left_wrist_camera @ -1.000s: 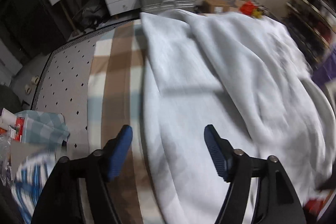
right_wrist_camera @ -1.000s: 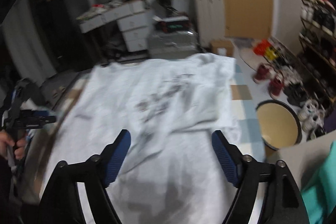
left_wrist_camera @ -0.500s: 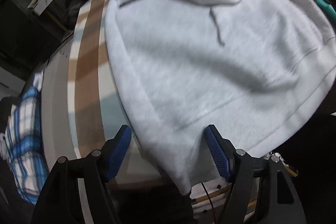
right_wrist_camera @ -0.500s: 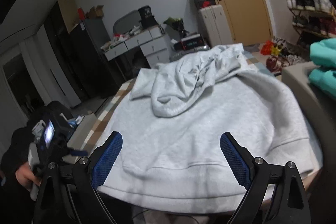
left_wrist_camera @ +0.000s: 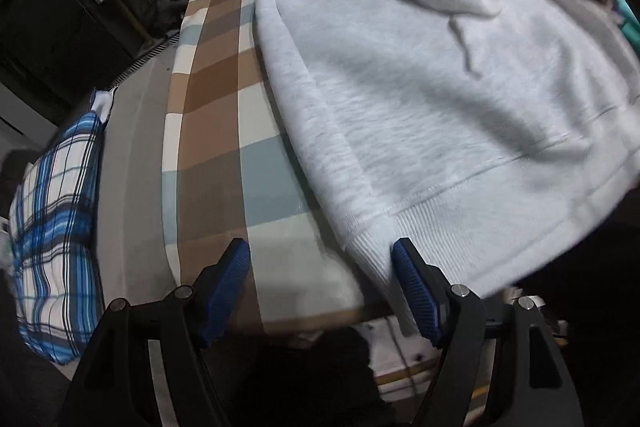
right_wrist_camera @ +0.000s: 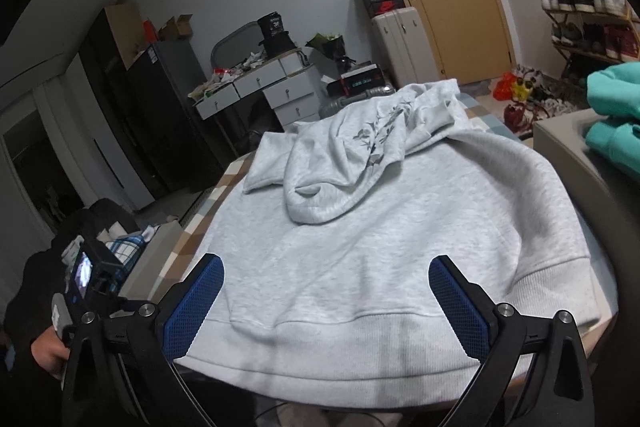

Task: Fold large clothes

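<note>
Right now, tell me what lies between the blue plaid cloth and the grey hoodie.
A bare grey strip, then the checked cover, separates the blue plaid cloth from the grey hoodie, seen in the left wrist view.

A blue plaid pillow (left_wrist_camera: 56, 219) lies beside the checked blanket (left_wrist_camera: 212, 131).

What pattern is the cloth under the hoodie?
Checked blocks of brown, cream and pale blue on the cloth beside the hoodie; clearest in the left wrist view.

Hoodie (right_wrist_camera: 392, 239), light grey fleece, large. Lies spread flat on the checked counter (left_wrist_camera: 224, 131), ribbed hem at the near edge, slightly overhanging. Hood and upper part bunched in a loose heap at the far end, a dark printed motif showing on the folds.
</note>
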Available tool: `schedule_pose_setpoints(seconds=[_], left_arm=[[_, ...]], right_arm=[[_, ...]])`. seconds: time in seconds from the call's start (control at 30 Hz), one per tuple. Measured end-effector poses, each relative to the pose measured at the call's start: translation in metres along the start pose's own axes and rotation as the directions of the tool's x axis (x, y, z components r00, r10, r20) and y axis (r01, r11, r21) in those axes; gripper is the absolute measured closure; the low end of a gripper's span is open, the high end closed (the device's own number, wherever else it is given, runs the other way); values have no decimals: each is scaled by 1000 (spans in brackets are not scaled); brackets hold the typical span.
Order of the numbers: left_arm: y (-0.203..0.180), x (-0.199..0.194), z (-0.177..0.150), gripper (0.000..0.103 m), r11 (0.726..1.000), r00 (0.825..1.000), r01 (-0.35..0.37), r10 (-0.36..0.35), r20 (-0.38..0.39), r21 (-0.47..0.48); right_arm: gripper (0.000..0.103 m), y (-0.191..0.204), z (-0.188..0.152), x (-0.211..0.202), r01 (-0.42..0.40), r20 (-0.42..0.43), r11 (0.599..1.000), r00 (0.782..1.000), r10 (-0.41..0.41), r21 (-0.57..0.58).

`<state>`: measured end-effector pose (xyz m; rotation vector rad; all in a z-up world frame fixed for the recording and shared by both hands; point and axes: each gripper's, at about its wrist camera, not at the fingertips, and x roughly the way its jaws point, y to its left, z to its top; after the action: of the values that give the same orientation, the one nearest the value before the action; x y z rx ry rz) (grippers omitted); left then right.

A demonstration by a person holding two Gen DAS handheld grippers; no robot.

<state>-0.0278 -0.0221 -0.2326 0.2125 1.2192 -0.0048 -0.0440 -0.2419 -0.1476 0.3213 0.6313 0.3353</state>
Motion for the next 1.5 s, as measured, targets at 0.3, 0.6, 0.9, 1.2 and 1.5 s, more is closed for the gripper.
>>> schedule_pose_setpoints(seconds=[0.3,0.6,0.9,1.2,1.5], left_arm=[[-88,-2,-5,32,890,994,-108,82,79,442],[-80,18,6,29,898,999,18,-3,-34,439],[-41,28,1,30,942,976,212,-192,-99,260],[-43,33,-14,41,947,986,98,-52,-157,305],[-31,19,-15,41,963,993,107,-91,-73,248]], right_arm=[[0,-18,1,-2,-31,-4,993,999,32,110],[0,-51,2,-5,-101,10,945,995,103,311],[0,-51,1,-4,-96,-3,942,995,103,321],[0,-50,0,0,-85,-15,941,995,95,328],[0,-52,0,2,-93,-28,934,994,109,346]])
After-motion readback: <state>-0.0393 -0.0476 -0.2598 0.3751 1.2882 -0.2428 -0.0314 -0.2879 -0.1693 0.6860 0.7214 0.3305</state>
